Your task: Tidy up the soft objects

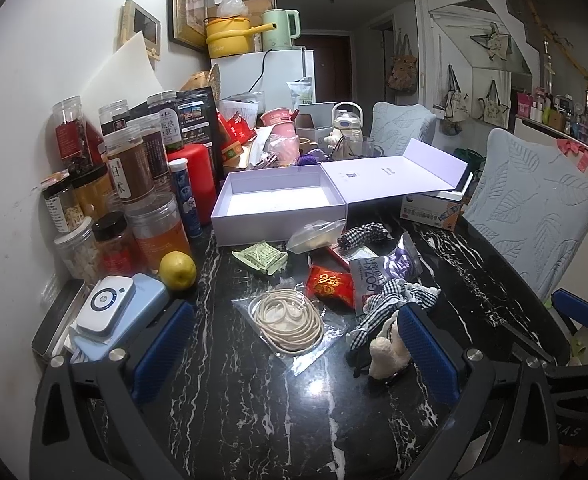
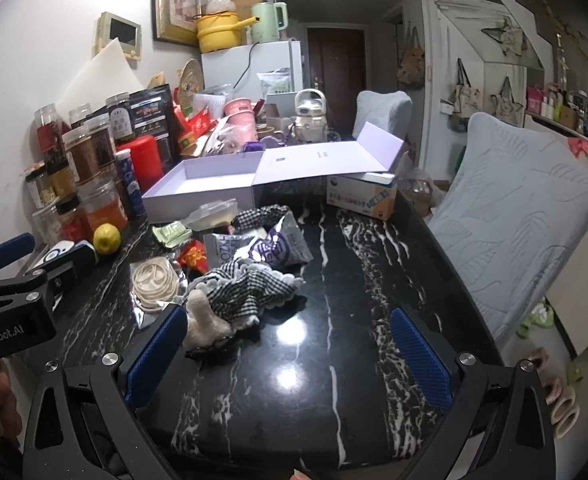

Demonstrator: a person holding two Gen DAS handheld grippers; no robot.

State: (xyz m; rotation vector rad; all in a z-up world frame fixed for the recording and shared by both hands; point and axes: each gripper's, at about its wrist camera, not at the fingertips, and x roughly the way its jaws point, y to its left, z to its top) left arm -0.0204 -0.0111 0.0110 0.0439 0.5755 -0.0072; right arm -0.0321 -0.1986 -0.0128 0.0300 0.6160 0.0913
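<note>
Right, both grippers sit low over the black marble table [image 1: 254, 400], nothing picked up yet by the look of it. My left gripper [image 1: 294, 344] has its blue pads spread wide, framing the bag of cream cord [image 1: 290, 320] at frame center. My right gripper [image 2: 290, 352] is likewise spread apart, over bare tabletop in the lower middle of its view, holding nothing.

Soft stuff is heaped mid-table: a checked cloth [image 2: 250, 288] w/ a fluffy white piece [image 2: 204, 320] tucked against its near edge, just beside the right gripper's left pad [image 2: 156, 356]. A second checked bit [image 1: 364, 234] lies further back by the clear plastic bag [image 1: 318, 234]. Red pouch [image 1: 330, 284] and a purple-grey snack packet [image 1: 386, 272] sit between them.

The lavender box [image 1: 278, 204] stands open in the upper middle, lid [image 1: 398, 178] flapped over to the right — presumably the place the soft things go, so it's left gaping. Looks empty, though I can't see its near corner.

I'd judge the checked cloth is the nearest grab for the right side.
</note>
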